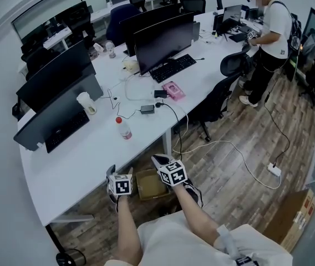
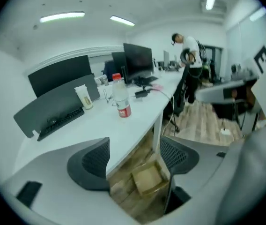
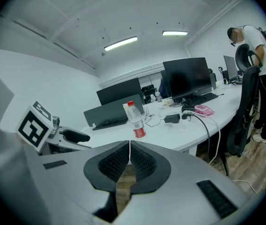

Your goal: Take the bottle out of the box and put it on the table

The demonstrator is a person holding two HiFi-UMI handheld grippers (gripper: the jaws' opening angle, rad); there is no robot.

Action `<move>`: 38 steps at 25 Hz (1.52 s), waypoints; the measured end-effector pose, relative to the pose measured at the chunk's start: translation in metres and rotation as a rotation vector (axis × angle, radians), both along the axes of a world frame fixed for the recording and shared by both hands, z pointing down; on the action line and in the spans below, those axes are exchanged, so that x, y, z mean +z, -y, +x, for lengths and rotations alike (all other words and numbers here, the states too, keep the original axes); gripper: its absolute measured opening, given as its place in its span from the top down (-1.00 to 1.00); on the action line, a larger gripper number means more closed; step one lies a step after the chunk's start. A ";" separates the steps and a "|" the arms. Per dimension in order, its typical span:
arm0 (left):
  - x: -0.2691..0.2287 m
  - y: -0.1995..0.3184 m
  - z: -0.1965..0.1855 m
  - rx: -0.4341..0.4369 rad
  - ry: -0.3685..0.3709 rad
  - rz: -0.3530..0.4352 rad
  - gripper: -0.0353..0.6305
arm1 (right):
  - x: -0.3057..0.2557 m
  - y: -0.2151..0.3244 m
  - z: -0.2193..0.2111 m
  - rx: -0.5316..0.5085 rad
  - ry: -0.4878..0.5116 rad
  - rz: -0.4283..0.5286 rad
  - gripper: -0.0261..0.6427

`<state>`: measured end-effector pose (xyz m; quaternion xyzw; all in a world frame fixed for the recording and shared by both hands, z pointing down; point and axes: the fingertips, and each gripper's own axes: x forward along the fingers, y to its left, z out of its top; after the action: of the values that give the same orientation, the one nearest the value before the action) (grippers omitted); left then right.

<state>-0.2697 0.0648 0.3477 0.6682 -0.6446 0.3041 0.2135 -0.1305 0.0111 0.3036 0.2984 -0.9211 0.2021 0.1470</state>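
A clear bottle with a red cap and red label stands upright on the white table, also seen as the bottle and the bottle. The open cardboard box sits on the floor by the table's edge and looks empty; the left gripper view shows the box between the jaws, far below. My left gripper is open and holds nothing. My right gripper is shut with its pads touching, nothing between them. Both hover over the box, short of the table.
Monitors, keyboards, a white cup, a pink item and cables lie on the table. A black office chair stands to the right. A person stands at the far desk. Another cardboard box sits on the floor.
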 end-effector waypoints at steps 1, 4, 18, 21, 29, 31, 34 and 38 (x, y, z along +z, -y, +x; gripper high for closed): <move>-0.014 0.002 0.000 -0.021 -0.050 0.069 -0.14 | -0.001 -0.001 0.001 0.001 -0.001 0.002 0.80; -0.050 0.004 0.005 -0.055 -0.187 0.265 -0.13 | -0.004 -0.002 0.000 0.001 0.007 0.008 0.80; -0.084 -0.005 0.001 -0.155 -0.403 0.495 0.41 | -0.019 0.000 -0.008 -0.010 0.028 0.036 0.80; -0.081 -0.010 0.001 -0.169 -0.412 0.496 0.79 | -0.018 -0.002 -0.010 -0.006 0.038 0.033 0.80; -0.089 -0.010 0.000 -0.159 -0.455 0.524 0.85 | -0.018 -0.004 -0.020 -0.003 0.039 0.045 0.80; -0.089 -0.008 0.001 -0.154 -0.482 0.538 0.85 | -0.017 -0.002 -0.022 0.006 0.035 0.055 0.80; -0.084 -0.011 0.001 -0.167 -0.514 0.537 0.85 | -0.018 -0.006 -0.024 0.012 0.040 0.058 0.80; -0.086 -0.011 -0.003 -0.170 -0.496 0.531 0.85 | -0.022 -0.005 -0.027 0.010 0.048 0.061 0.80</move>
<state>-0.2728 0.0758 0.2621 0.6978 -0.6828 -0.0636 0.2069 -0.1570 0.0164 0.2813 0.3026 -0.9286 0.1817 0.1146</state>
